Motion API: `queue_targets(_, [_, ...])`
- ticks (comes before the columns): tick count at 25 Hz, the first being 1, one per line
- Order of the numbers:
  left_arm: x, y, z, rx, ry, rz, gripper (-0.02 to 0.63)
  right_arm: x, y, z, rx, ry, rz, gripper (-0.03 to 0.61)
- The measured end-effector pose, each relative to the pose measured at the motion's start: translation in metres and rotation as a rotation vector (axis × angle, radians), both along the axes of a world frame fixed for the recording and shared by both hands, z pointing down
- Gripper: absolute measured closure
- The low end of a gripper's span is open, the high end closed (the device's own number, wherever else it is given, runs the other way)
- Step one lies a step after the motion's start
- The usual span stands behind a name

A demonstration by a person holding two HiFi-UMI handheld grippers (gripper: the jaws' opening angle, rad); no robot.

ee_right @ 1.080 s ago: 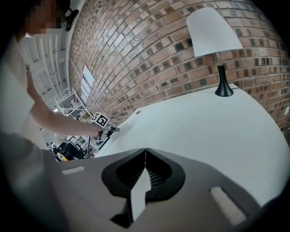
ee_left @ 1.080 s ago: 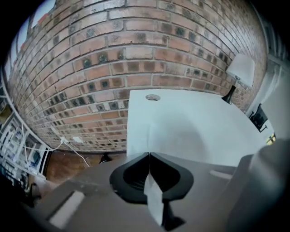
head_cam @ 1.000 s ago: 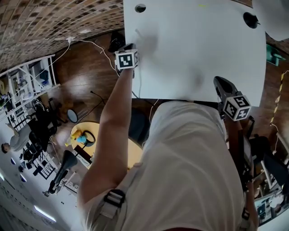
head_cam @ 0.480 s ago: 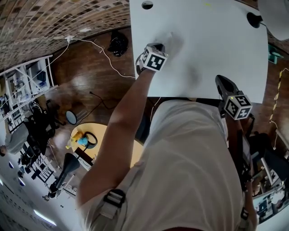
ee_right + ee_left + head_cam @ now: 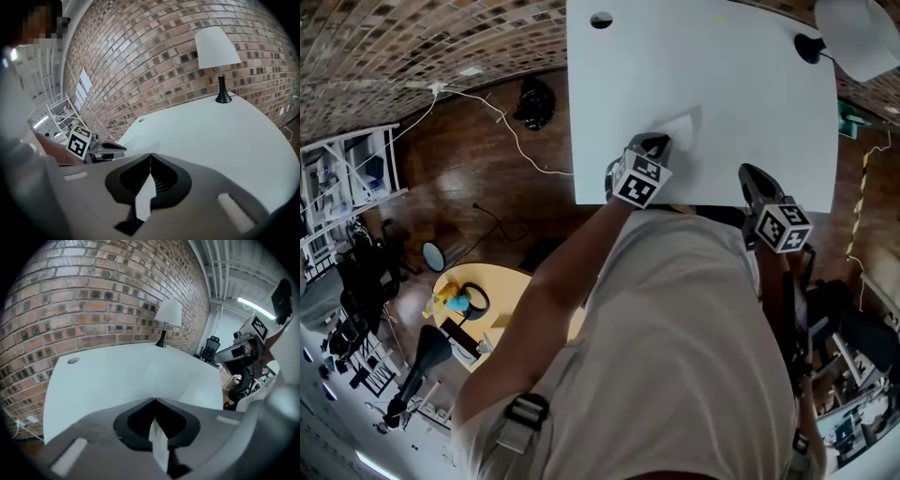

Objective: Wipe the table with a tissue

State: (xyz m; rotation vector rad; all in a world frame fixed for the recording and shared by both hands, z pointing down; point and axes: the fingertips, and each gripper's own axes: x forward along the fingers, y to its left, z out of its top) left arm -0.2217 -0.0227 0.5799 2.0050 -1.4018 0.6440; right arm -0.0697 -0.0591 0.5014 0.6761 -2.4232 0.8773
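Head view first: we're looking down on a white table (image 5: 722,75) in the upper half of the frame. The left gripper (image 5: 659,142) is over its near edge, a little left of centre. Just ahead of its tips the tissue (image 5: 680,127) lies on the tabletop, a pale folded patch.

In the left gripper view we see the left gripper (image 5: 154,400) with its jaws pressed together. They pinch the tissue at the tips, and its white folds rise just beyond them.

Over at the right, the right gripper (image 5: 750,173) hangs at the table's near edge, well apart from the tissue. In the right gripper view we find the right gripper (image 5: 150,154) clenched too, with nothing between the pads. A lamp (image 5: 216,44) stands at the table's far corner against the brick wall (image 5: 154,56).
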Motion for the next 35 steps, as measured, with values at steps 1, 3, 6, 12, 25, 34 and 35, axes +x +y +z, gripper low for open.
queue_targets(1, [-0.009,-0.001,0.001,0.005,-0.013,-0.019,0.603,0.002,0.001,-0.001,0.002,-0.002,0.005,0.569])
queue_targets(3, [-0.032,-0.009,0.000,0.010,-0.048,-0.046,0.601,0.007,0.004,-0.001,0.003,-0.002,0.013,0.569])
queue_targets(6, [-0.058,-0.027,0.013,-0.037,-0.062,-0.051,0.601,0.016,0.008,0.001,-0.004,0.002,0.030,0.569])
queue_targets(12, [-0.004,-0.036,0.046,-0.265,-0.032,0.192,0.601,0.036,0.009,0.004,-0.024,0.010,0.100,0.569])
queue_targets(25, [-0.116,-0.069,0.037,-0.297,0.347,-0.473,0.603,0.021,-0.006,0.008,-0.049,0.015,0.078,0.569])
queue_targets(34, [-0.220,-0.017,0.035,-0.240,0.313,-0.698,0.603,0.004,-0.008,0.010,-0.052,0.015,0.024,0.569])
queue_targets(35, [-0.227,-0.007,0.035,-0.240,0.295,-0.726,0.603,0.001,-0.008,0.010,-0.052,0.011,0.015,0.569])
